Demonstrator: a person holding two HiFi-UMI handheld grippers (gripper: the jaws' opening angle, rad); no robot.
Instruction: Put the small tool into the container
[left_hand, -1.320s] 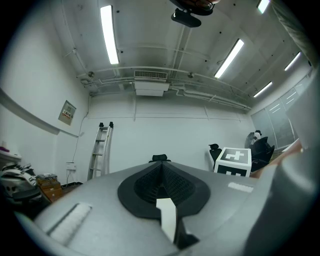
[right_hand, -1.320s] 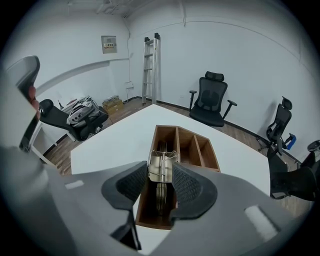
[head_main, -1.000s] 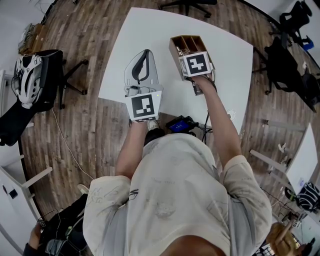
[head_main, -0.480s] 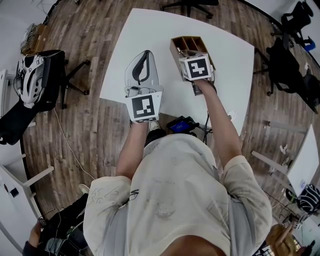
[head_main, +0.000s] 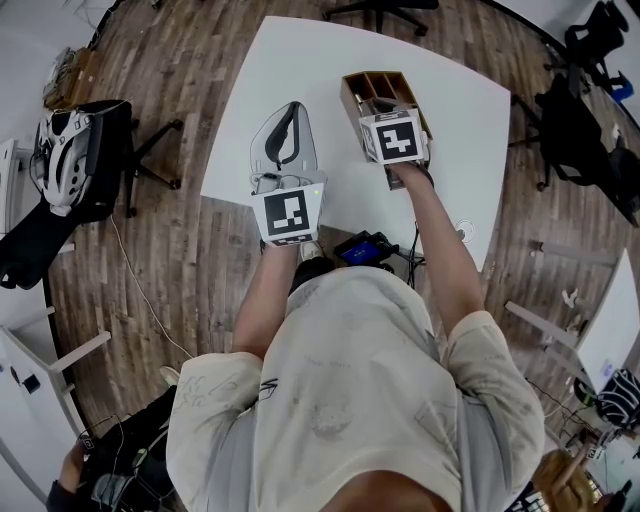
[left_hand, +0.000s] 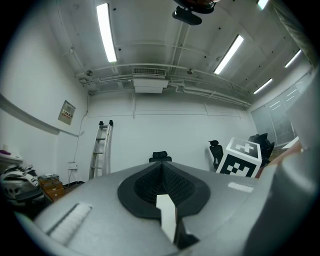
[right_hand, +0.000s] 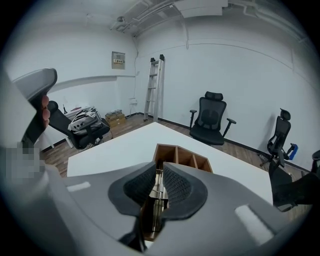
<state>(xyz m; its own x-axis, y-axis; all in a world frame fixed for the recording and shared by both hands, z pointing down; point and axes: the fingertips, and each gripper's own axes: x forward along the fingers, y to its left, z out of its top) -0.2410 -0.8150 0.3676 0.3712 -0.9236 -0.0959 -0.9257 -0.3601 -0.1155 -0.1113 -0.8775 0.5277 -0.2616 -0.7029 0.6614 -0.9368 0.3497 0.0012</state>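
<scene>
Jaws of the right gripper (right_hand: 159, 186) pinch the small tool (right_hand: 156, 212), a thin metal piece held upright between the pads. Its lower end hangs over the near compartment of the wooden container (right_hand: 178, 148). We place the container near the far edge of the bench (head_main: 450, 110). Left gripper (left_hand: 161, 181) jaws are together with nothing between them, by the near-left corner.

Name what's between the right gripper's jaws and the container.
The small tool, clamped in the right gripper over the container, per the right gripper view.
</scene>
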